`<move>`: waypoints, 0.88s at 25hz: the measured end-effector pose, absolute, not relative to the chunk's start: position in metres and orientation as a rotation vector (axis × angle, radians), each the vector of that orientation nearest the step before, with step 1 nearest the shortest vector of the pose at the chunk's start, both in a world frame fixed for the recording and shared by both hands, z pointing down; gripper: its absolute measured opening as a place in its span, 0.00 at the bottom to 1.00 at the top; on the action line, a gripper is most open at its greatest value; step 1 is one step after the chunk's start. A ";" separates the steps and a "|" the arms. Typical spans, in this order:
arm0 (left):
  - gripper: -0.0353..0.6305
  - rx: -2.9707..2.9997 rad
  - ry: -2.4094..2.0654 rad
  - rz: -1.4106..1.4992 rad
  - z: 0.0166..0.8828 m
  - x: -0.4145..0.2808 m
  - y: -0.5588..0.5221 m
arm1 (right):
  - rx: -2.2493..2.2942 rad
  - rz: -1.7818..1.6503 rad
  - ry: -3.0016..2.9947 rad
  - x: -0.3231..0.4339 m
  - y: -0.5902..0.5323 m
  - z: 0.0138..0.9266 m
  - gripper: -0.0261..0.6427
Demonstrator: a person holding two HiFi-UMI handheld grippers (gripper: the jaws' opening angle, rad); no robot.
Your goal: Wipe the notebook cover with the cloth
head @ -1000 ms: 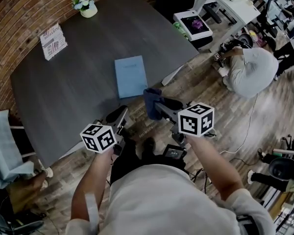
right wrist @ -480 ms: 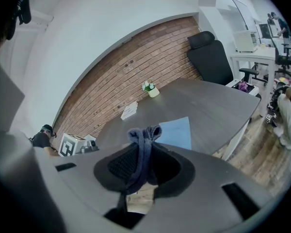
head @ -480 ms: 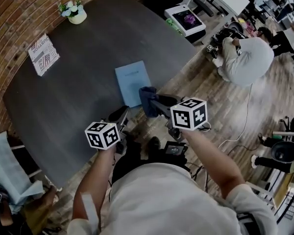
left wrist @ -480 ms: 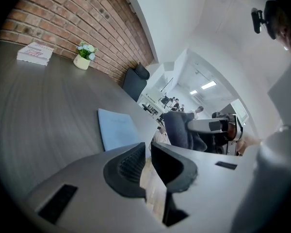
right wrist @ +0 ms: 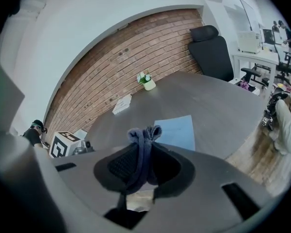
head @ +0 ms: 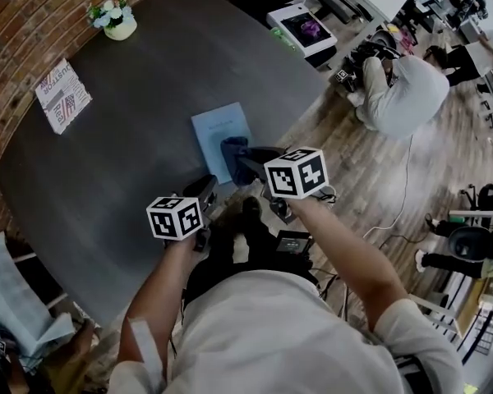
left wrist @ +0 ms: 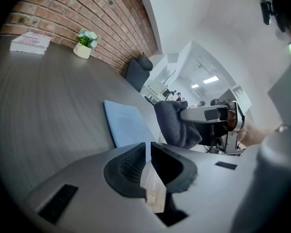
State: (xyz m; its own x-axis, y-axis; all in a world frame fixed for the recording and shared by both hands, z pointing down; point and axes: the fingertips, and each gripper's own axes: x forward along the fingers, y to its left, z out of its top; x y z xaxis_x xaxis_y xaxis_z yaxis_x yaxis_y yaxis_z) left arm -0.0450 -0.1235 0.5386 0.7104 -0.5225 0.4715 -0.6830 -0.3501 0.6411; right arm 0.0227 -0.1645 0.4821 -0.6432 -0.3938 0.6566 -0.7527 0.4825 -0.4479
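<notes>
A light blue notebook (head: 218,128) lies flat near the front edge of the dark grey table (head: 131,146). My right gripper (head: 245,162) is shut on a dark blue cloth (head: 234,149), which hangs over the notebook's near end. In the right gripper view the cloth (right wrist: 142,147) bunches up between the jaws, with the notebook (right wrist: 177,130) just beyond. My left gripper (head: 204,190) hovers at the table edge left of the cloth, jaws together and empty. The left gripper view shows the notebook (left wrist: 126,123), the cloth (left wrist: 174,123) and the right gripper's body to the right.
A small flower pot (head: 115,21) and a printed booklet (head: 62,95) sit at the table's far side. A person in white (head: 403,89) crouches on the wooden floor at right, near a white desk with a box (head: 301,27). A black office chair (right wrist: 211,50) stands behind the table.
My right gripper has carried the cloth forward from beyond the table edge to over the notebook's near end. The left gripper has also moved forward to the table edge.
</notes>
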 end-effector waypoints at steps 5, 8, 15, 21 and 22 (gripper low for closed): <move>0.12 2.003 -0.944 0.276 0.553 -0.042 -0.138 | 0.915 1.005 -2.237 0.011 -0.196 0.500 0.19; 0.12 1.969 -0.957 0.291 0.561 -0.039 -0.144 | 0.889 1.025 -2.220 0.000 -0.217 0.513 0.19; 0.12 1.891 -0.983 0.418 0.590 -0.039 -0.155 | 0.815 1.057 -2.173 -0.031 -0.250 0.542 0.18; 0.06 1.879 -0.968 0.516 0.600 -0.038 -0.158 | 0.766 1.119 -2.174 -0.054 -0.267 0.552 0.18; 0.06 1.884 -0.956 0.530 0.600 -0.038 -0.158 | 0.760 1.131 -2.177 -0.058 -0.269 0.553 0.18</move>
